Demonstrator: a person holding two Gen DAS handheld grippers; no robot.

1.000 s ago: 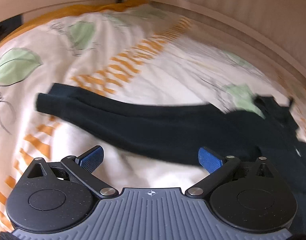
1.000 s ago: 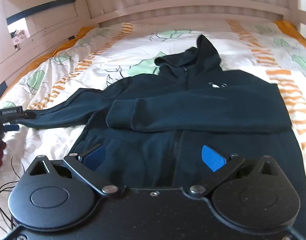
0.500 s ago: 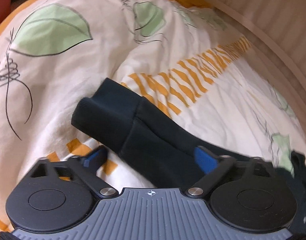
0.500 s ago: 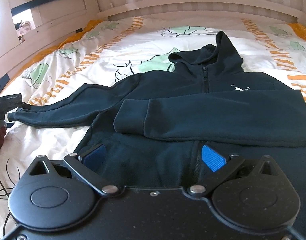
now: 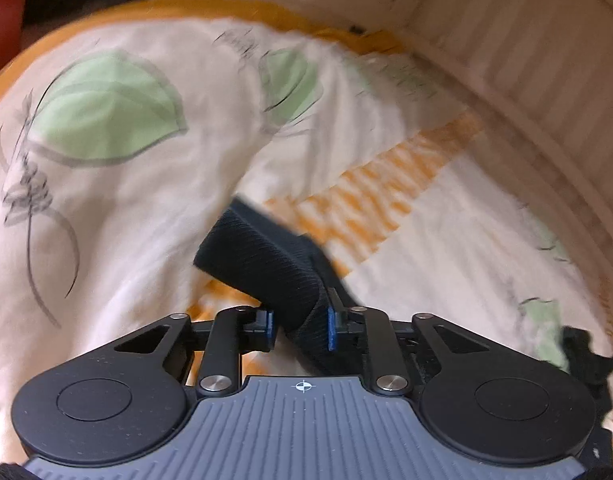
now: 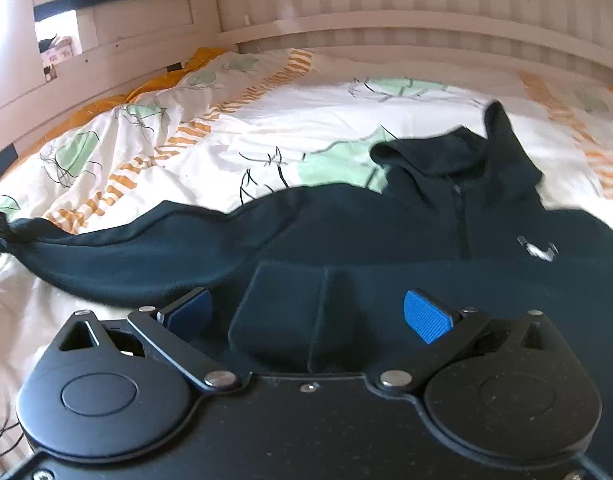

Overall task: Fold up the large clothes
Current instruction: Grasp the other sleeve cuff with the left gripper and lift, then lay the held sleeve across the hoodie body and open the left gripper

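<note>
Hoodie sleeve cuff (image 5: pixel 266 260) is sitting pinched between the nearly closed fingers of the left claw (image 5: pixel 300 330), above the bed quilt (image 5: pixel 146 200), apparently so it can be carried inward. Right wrist view: the hoodie (image 6: pixel 386 232) is lying flat on the bed, one sleeve already lying across the chest; the right claw (image 6: pixel 306 312) is hovering wide open, gripping nothing.

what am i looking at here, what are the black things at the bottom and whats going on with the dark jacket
The black things are two hand-held grippers, one in each of a person's hands, each with a camera looking along its blue-padded fingers. The left hand-held gripper is shut on the cuff of one sleeve. The right hand-held gripper is open, over the other sleeve's cuff, which is folded across the chest. The dark hooded jacket lies spread on a leaf-print duvet, being folded.
</note>
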